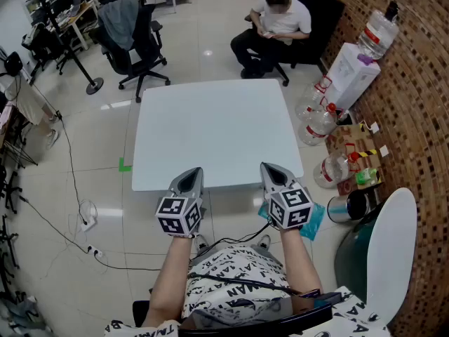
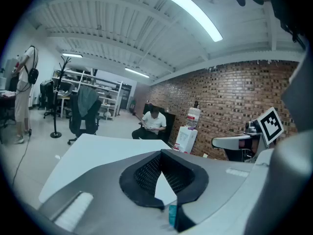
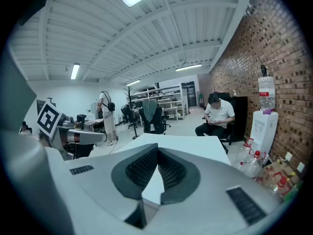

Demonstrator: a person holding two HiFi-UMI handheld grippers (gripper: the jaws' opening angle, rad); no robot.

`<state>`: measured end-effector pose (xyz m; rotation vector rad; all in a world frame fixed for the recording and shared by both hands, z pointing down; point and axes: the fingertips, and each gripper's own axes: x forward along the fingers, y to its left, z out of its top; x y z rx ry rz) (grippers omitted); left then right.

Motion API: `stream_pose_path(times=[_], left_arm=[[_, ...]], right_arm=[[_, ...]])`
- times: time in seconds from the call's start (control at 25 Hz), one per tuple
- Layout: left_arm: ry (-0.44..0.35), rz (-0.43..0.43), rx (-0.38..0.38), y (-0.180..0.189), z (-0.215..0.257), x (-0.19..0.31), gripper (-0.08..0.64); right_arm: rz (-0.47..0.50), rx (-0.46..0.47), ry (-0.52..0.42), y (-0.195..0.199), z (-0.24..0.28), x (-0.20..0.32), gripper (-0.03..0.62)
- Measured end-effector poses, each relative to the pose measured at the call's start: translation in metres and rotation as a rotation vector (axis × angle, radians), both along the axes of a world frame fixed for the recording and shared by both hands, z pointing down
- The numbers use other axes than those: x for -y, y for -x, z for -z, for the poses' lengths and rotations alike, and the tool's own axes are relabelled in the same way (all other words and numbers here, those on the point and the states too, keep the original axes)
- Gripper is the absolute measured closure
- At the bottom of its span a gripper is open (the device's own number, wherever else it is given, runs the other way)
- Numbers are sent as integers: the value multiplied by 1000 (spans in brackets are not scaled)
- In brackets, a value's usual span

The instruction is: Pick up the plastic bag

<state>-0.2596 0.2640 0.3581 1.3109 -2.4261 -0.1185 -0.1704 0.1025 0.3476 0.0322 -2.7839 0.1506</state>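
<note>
A white square table stands in front of me with nothing on it. My left gripper and right gripper hover side by side over its near edge, tips pointing at the far side. Both are shut with nothing between the jaws, as the left gripper and right gripper show in their own views. A teal plastic bag peeks out under my right gripper, below the table's near edge and mostly hidden by the gripper. Neither gripper's jaws touch it.
A person sits on a chair beyond the table's far side. A black office chair stands at the far left. Along the brick wall on the right are a water dispenser, large bottles and a white chair.
</note>
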Motion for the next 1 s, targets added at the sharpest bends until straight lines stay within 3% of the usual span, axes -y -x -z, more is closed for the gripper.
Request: stream_pose_path(times=[0.24, 0.68, 0.76, 0.88, 0.92, 1.0], left_arm=[[6, -85, -5, -8, 1, 14, 560], [56, -470, -41, -105, -22, 142, 560], [68, -529, -51, -132, -30, 169, 560], [90, -608, -73, -173, -48, 210, 560], [99, -633, -83, -188, -55, 224, 560], [120, -681, -99, -215, -71, 249, 560]], right_arm=[[-49, 26, 10, -4, 4, -3, 581], [-363, -23, 21, -107, -30, 73, 550], [-419, -45, 40, -133, -41, 92, 400], [-504, -80, 54, -176, -60, 125, 399], [-531, -93, 66, -191, -68, 136, 353], [-577, -114, 110, -219, -87, 157, 327]])
